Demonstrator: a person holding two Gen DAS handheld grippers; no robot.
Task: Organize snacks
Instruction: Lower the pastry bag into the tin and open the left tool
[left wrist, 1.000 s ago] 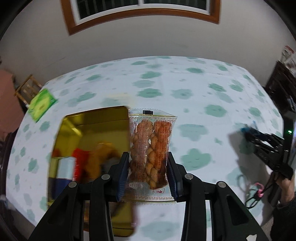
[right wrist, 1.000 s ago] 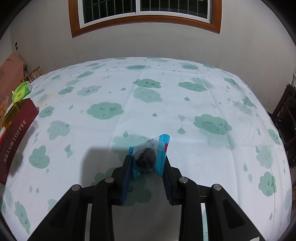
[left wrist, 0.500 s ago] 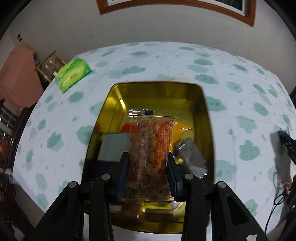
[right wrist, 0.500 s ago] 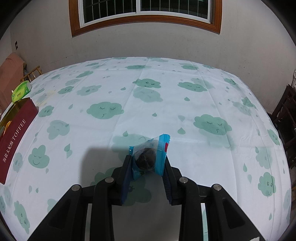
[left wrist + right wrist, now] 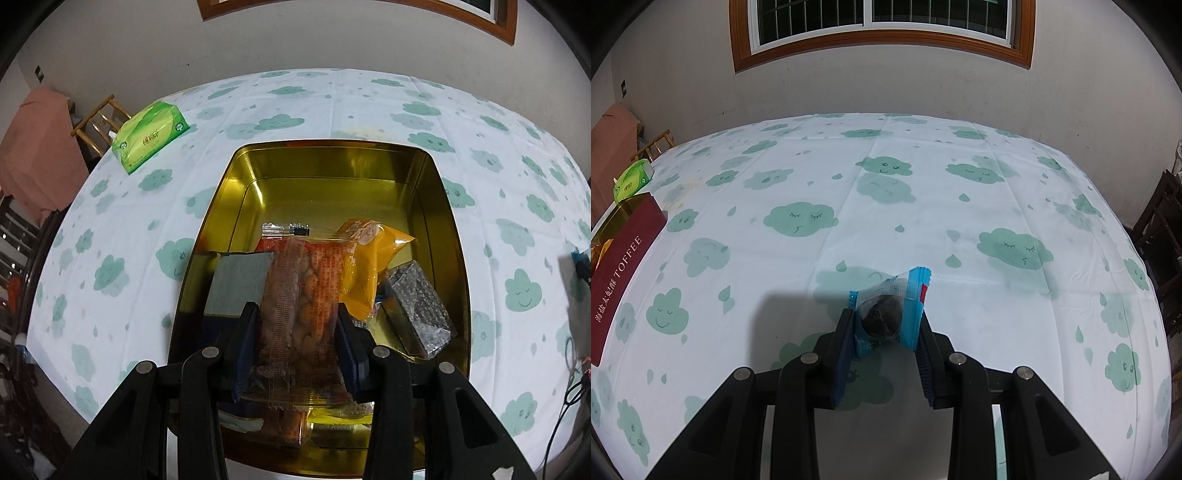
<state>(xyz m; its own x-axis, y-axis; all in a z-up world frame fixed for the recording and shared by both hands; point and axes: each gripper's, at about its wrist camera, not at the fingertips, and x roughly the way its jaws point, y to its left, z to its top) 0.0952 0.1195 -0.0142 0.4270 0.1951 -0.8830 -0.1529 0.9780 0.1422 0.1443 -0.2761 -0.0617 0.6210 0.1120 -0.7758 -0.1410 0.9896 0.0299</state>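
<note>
A clear twist-biscuit packet (image 5: 299, 314) is clamped in the left tongs (image 5: 297, 343) above the gold tin (image 5: 458, 258); its lower end is hidden. A blue-wrapped dark snack (image 5: 888, 314) is clamped in the right tongs (image 5: 882, 343) over the counter (image 5: 849, 192). The tin's near contents are hard to make out.

A gold tin (image 5: 458, 229) with a maroon outer wall (image 5: 624, 266) sits on a white tablecloth (image 5: 923, 206) printed with green clouds.

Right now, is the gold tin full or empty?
Partly full. The gold tin holds a yellow packet, a grey speckled packet and a grey-blue box; its far end is bare.
</note>
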